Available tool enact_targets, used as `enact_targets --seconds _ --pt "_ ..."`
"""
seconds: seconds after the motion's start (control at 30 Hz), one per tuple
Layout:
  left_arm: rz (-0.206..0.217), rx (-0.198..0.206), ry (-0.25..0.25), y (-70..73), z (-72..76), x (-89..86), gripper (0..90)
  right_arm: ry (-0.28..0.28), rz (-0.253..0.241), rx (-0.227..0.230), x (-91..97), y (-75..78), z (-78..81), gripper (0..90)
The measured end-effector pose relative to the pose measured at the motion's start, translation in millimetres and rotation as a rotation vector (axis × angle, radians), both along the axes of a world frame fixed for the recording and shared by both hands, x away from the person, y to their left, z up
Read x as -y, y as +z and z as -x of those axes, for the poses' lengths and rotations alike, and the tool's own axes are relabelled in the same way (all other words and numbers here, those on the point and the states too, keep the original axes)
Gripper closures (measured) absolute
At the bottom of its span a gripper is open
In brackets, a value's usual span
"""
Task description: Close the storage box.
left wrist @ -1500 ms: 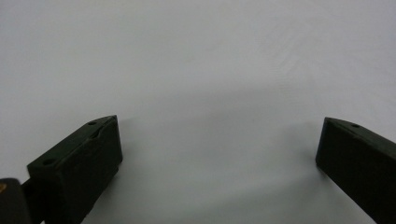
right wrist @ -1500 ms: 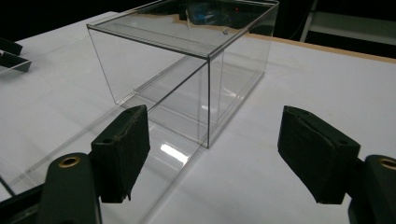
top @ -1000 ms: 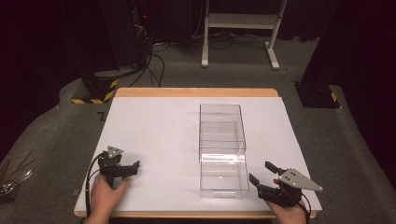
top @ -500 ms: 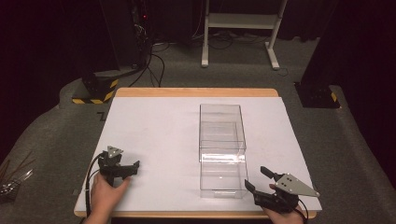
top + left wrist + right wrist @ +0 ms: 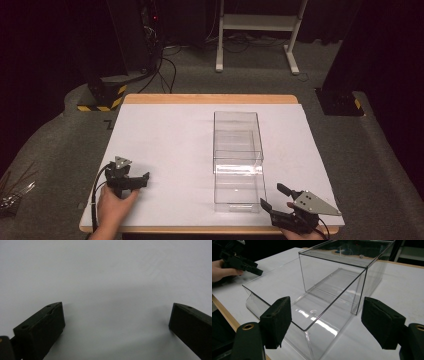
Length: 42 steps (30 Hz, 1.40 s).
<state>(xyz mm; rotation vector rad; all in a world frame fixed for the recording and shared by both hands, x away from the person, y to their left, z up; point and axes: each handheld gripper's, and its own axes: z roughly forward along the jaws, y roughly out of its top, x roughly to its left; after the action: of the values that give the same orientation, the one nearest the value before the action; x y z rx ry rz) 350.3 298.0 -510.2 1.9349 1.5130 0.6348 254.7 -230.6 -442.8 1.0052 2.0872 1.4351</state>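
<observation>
From above, the clear box (image 5: 238, 160) lay lengthwise on the white worktop (image 5: 165, 145), right of centre, its near end close to the front edge. The right tongs (image 5: 272, 197) sat just beside that near end at the front right corner, apart from it, jaws spread. The left tongs (image 5: 145, 178) rested well away at the front left, held in a hand (image 5: 114, 206).

The right gripper view added what the high view could not: the box was hard, glossy acrylic with sharp straight edges, made of a tall rectangular shell (image 5: 342, 272) and a lower drawer-like tray (image 5: 294, 312) pulled out toward the camera, its front wall curved. Glare streaked the tray floor. The jaw pads looked matte, black and foam-like, standing wide apart on either side of the tray's corner without touching it.

The left gripper view showed two blocky black jaws far apart over bare, smooth white surface, nothing between them.
</observation>
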Motion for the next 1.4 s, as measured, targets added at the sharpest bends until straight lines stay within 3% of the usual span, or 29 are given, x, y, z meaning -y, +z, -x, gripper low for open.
enact_targets --seconds 0.37,1.4 --pt "-0.001 0.0 0.0 0.0 0.1 0.0 0.4 0.02 0.011 -0.023 -2.5 -5.7 -1.4 23.7" --pt "-0.002 0.003 0.002 -0.2 0.5 0.4 0.4 0.012 -0.002 -0.009 -7.1 -7.7 -18.0 22.8"
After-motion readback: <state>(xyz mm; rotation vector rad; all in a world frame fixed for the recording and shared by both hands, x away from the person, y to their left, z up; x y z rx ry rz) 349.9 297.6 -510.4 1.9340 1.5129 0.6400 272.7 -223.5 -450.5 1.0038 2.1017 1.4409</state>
